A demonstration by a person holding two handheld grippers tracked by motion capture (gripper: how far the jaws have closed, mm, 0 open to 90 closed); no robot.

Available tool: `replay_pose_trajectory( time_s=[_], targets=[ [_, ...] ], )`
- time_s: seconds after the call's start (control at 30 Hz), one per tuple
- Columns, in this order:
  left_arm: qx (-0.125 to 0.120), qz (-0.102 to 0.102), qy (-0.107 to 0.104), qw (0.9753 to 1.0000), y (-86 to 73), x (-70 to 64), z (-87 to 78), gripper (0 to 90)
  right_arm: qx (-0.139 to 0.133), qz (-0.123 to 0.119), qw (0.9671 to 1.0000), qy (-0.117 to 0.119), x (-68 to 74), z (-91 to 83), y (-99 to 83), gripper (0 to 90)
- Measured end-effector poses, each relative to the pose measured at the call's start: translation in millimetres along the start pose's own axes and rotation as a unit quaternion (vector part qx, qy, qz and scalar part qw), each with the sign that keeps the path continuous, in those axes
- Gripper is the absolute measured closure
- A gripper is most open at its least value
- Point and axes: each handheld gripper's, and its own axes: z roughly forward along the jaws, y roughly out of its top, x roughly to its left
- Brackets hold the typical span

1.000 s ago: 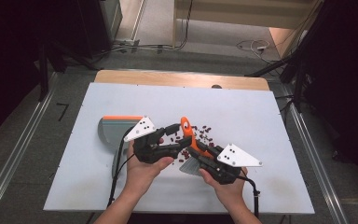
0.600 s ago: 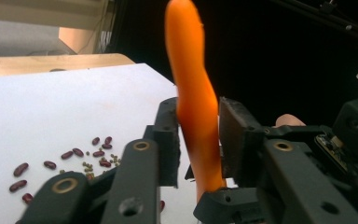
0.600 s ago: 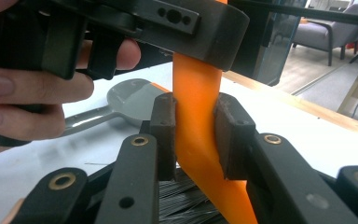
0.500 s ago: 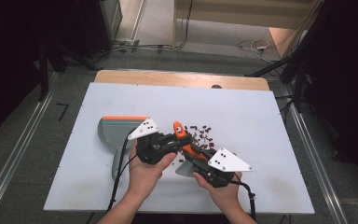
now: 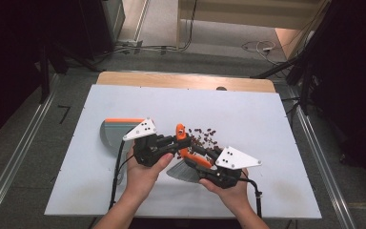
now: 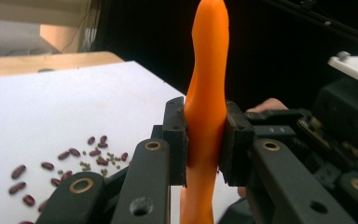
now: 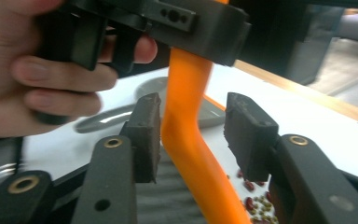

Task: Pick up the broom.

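Here, two hands met near the middle of the white table, each one holding a gripper. The left gripper had its two black jaws pressed tight on the orange handle of a small brush, one pad on each side of it. In the left gripper view the handle stood up tall between the pads and bent a little near the top. The right gripper was close by, and its jaws stood apart. The same orange handle ran down between them, touching or almost touching the left pad, with a clear gap to the other pad. In the high view the brush's grey bristles fanned out on the table just in front of the right hand. The left hand sat beside it, fingers wrapped around its gripper. A little heap of dark red beans lay scattered on the table just past the brush, with some tiny pale bits mixed in. A grey dustpan with an orange edge rested on the table to the left, partly under the left gripper's plate.
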Motion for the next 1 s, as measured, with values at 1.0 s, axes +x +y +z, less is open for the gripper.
replay_pose_trajectory(
  time_s=[1.0],
  targets=[
    [0.013,0.083,-0.153,0.9845,9.3,0.4,-13.6,75.8,0.114,0.069,0.958,0.254,-41.7,11.7,-19.4,54.0]
  ],
)
